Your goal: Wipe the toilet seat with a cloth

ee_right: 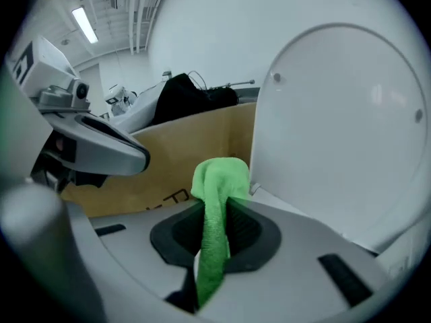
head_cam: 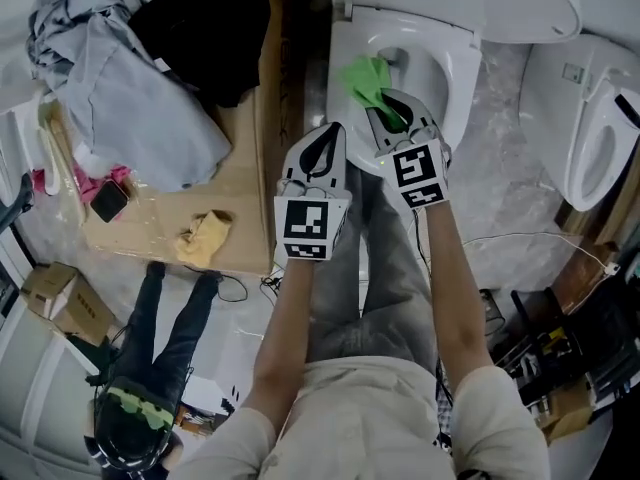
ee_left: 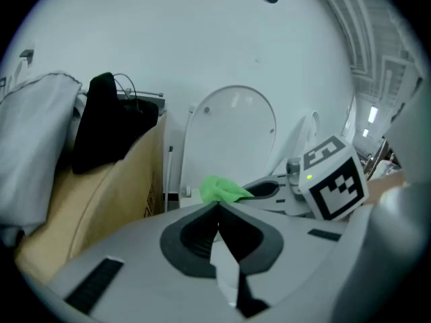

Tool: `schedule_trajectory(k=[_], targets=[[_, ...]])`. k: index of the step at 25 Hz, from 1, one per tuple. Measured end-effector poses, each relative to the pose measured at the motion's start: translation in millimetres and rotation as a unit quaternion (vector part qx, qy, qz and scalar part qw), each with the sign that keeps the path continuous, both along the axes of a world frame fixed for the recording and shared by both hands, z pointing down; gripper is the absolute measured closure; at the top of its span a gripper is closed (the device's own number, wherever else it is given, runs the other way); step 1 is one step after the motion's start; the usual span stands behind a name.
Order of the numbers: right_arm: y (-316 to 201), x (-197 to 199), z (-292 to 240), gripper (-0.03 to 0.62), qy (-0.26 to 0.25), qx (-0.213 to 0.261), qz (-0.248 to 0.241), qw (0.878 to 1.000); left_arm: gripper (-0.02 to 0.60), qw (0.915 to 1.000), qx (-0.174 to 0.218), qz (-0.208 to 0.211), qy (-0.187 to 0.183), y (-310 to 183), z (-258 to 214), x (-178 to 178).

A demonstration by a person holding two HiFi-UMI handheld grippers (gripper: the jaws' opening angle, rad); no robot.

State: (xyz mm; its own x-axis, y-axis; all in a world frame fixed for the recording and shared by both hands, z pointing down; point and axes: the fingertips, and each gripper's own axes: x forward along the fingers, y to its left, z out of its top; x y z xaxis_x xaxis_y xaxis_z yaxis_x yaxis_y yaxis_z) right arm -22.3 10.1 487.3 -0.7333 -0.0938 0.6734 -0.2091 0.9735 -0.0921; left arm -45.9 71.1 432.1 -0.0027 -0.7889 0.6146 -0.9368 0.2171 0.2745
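Green cloth [head_cam: 366, 78] showed just ahead and to the right of the left gripper [head_cam: 331, 131], apart from it. That gripper's jaws were pressed together with nothing between them, and it hovered by the near left edge of the toilet seat [head_cam: 462, 66], right of the cardboard box [head_cam: 250, 173]. In the left gripper view [ee_left: 217, 208] the cloth [ee_left: 223, 189] peeked up beyond the meeting tips. The right gripper [head_cam: 388, 99], beside it, was clamped on the cloth. In the right gripper view [ee_right: 219, 206] the cloth [ee_right: 217, 180] ran as a narrow strip along the length of the jaws and bunched into a rounded fold past their tips. Its long axis followed the gripper, with the bunched end pointing away from the person and a little leftward, over the left side of the seat near the bowl; whether it touched the seat could not be told. The white lid [ee_right: 350, 113] stood raised to the right.
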Motion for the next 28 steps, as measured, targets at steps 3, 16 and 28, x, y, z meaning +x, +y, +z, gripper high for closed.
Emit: schedule_trajectory(k=[3, 16, 28], targets=[[-3, 16, -39, 0.548, -0.016, 0.01, 0.025, 1.0, 0.569, 0.9998, 0.012, 0.014, -0.009, -2, -27, 3], [-31, 51, -210, 0.548, -0.087, 0.074, 0.089, 0.99, 0.569, 0.9932, 0.061, 0.087, -0.049, -33, -151, 11], [-38, 98, -325, 0.551, -0.099, 0.113, 0.135, 0.979, 0.569, 0.9771, 0.111, 0.161, -0.084, -51, -259, 24]])
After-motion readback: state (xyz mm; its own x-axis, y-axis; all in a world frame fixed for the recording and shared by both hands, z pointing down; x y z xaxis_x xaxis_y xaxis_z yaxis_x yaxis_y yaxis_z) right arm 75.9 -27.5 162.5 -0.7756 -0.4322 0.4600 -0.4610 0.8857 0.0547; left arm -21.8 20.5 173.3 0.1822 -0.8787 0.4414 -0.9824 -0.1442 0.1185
